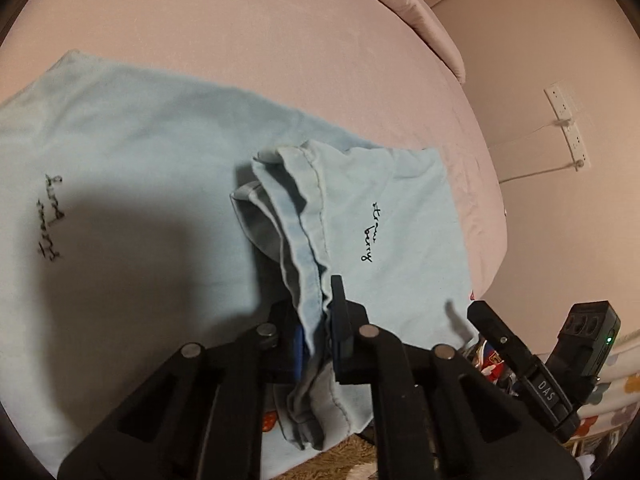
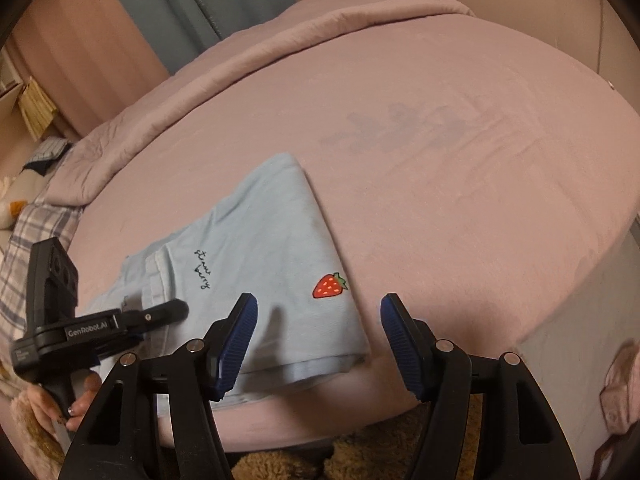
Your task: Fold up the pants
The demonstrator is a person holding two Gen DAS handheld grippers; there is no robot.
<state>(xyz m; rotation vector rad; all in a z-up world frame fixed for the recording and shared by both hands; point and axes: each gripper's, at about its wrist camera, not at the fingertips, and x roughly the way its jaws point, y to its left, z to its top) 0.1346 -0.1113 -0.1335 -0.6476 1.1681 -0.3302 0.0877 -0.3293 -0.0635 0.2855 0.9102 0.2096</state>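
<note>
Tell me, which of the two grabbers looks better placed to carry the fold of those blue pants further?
Probably the left gripper: it is already clamped on a bunched edge of the pants. The right gripper hangs open over their corner near the strawberry, gripping nothing.

My right tongs [image 2: 318, 344] are matte black, with ribbed blue pads [image 2: 236, 344] and silver round pivot pins. My left tongs [image 2: 160, 312] are black too, lettered "GenRobot.AI" in white; from the other side the right ones read "DAS" beside a small green light. My bare hand [image 2: 60, 404] has dark-polished nails.
</note>
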